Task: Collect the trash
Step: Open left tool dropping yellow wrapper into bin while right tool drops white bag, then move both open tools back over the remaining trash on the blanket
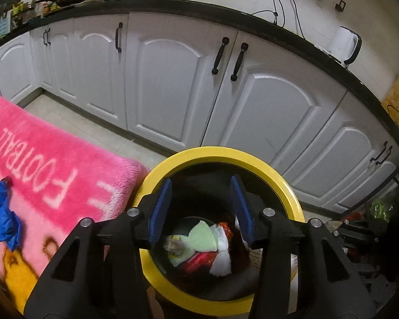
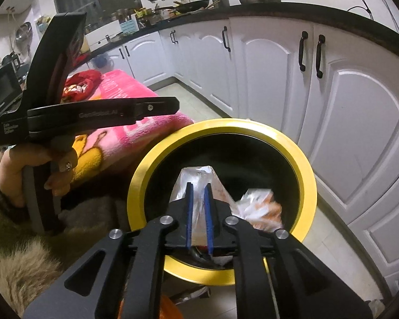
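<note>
Right wrist view: the right gripper (image 2: 199, 186) fingers stand slightly apart around a thin clear plastic wrapper (image 2: 196, 178) over the yellow-rimmed round bin (image 2: 304, 164); light, slippery, best pinched at its edge; the left gripper (image 1: 203, 186) is open and empty

The left gripper (image 1: 202, 207) points down at a slant, its blue pads (image 1: 162, 207) well apart with nothing between them. The right gripper (image 2: 198, 212) tilts down likewise, pads (image 2: 189, 212) narrowly parted around a clear wrapper. A hand (image 2: 37, 170) in a furry sleeve (image 2: 21, 260) grips the left handle.
</note>
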{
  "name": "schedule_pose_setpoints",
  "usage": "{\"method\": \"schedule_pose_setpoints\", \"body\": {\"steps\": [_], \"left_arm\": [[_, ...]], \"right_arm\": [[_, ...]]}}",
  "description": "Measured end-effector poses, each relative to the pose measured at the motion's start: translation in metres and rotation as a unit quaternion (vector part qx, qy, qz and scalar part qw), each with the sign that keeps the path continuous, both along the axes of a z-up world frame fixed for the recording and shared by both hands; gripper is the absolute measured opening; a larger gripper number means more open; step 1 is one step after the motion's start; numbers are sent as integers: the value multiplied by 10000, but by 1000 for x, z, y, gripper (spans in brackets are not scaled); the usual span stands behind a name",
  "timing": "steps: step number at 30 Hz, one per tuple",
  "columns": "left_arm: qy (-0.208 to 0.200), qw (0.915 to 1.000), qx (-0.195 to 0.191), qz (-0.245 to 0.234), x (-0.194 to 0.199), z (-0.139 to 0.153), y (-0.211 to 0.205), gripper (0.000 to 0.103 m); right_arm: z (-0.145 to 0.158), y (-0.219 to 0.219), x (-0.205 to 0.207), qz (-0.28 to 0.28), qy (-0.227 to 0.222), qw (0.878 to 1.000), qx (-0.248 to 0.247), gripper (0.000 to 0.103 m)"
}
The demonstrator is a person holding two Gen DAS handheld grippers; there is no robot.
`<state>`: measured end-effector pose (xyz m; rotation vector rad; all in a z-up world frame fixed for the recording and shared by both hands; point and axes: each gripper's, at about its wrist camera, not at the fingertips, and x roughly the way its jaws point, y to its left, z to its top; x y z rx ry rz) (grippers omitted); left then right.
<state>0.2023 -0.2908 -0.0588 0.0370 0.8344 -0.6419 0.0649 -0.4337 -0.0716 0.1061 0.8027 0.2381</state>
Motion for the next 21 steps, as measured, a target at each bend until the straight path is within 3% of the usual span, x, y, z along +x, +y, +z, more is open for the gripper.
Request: {"method": "schedule_pose_setpoints", "body": {"steps": [2,6,10,17,21], "left_arm": [[3,10000,-3,36,0,1,3,42],[-11,9999,-15,133,-1,4,10,51],[-54,9997,-39,238,-2,9,19,59],[-91,9990,-81,435,-3,16,33,70],[-163,9984,-103,533,-6,23,42,85]], "right_arm": [[0,-1,0,-26,1,10000,10,24],[3,-3,0,-75,-56,10000,6,28],[9,-4,-2,-120,-169,9998,29,41],[19,-6,-2,-220,-308,9993,11,48],[26,-6,-2,-271,-399,9988,7,53]]}}
